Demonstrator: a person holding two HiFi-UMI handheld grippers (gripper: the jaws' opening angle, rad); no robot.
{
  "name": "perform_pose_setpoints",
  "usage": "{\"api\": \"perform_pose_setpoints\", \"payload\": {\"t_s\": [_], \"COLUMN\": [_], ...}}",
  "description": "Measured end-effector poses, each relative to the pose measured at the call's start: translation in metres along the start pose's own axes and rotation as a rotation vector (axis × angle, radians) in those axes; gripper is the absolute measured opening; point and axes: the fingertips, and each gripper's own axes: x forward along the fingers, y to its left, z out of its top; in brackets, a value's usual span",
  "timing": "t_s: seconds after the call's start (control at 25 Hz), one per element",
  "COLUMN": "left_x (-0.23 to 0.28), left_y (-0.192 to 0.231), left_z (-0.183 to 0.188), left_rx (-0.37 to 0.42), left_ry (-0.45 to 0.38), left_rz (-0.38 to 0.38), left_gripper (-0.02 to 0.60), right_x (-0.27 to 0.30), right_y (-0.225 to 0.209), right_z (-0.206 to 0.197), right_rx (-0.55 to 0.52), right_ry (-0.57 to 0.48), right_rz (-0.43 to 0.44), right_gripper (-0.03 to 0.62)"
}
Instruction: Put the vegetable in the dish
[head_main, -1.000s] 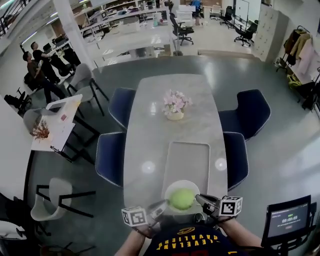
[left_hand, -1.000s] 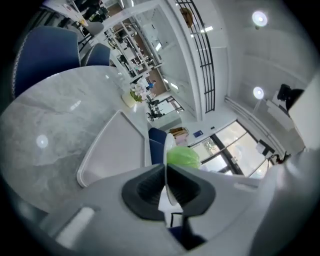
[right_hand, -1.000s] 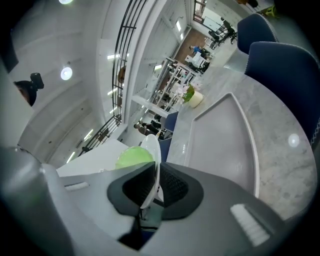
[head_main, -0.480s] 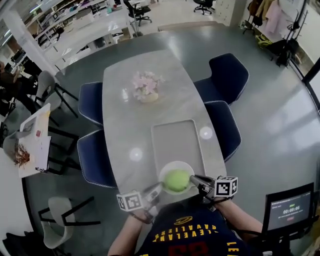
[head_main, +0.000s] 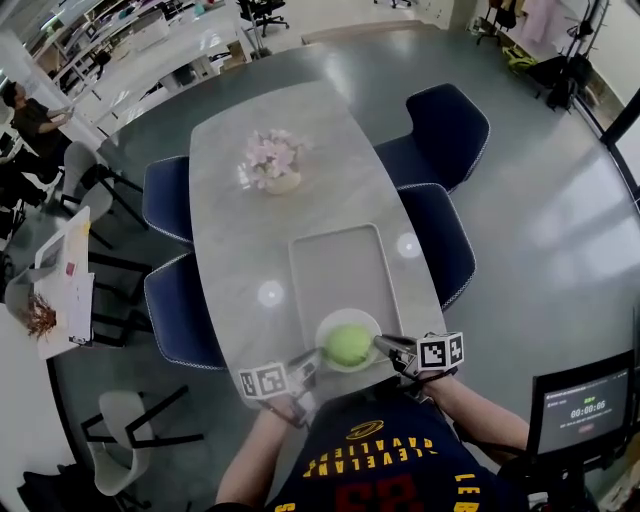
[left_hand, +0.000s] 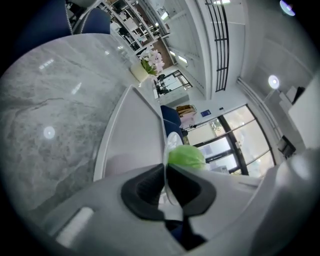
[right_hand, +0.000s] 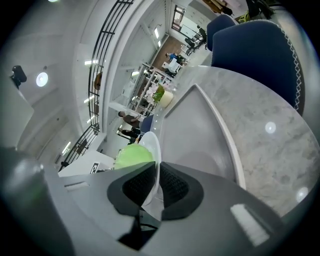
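A round green vegetable (head_main: 347, 344) lies in a white dish (head_main: 325, 330) at the near end of a grey tray (head_main: 335, 265). My left gripper (head_main: 308, 362) pinches the dish's left rim and my right gripper (head_main: 383, 345) pinches its right rim. In the left gripper view, the dish's thin rim (left_hand: 170, 145) runs between the dark pads of the left gripper (left_hand: 165, 172), with the vegetable (left_hand: 186, 156) just beyond. In the right gripper view, the right gripper (right_hand: 157, 172) has its jaws closing on the dish rim (right_hand: 152, 145), and the vegetable (right_hand: 132, 155) shows to the left.
The long marble table (head_main: 240, 240) carries a vase of pink flowers (head_main: 270, 160) at its far half. Blue chairs (head_main: 445, 125) stand along both sides. A screen on a stand (head_main: 583, 407) is at the lower right. People stand far off at the left.
The view has swung, so the table now sits left and tilted. The dish with the vegetable, held by both grippers, has come slightly forward onto the tray's near end.
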Motion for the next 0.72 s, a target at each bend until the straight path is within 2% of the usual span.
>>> {"api": "perform_pose_setpoints", "payload": {"t_s": [0.36, 0.72], "left_x": [0.024, 0.04], "left_y": [0.025, 0.051], "left_z": [0.002, 0.006], "left_rx": [-0.009, -0.035], "left_ry": [0.038, 0.082], "left_rz": [0.049, 0.109], "left_gripper": [0.021, 0.028], "right_x": [0.013, 0.025], "right_y": [-0.036, -0.055], "right_z": [0.003, 0.006], "right_rx": [0.046, 0.058], "right_ry": [0.03, 0.084], "right_rz": [-0.03, -0.122], "right_gripper": [0.034, 0.034]}}
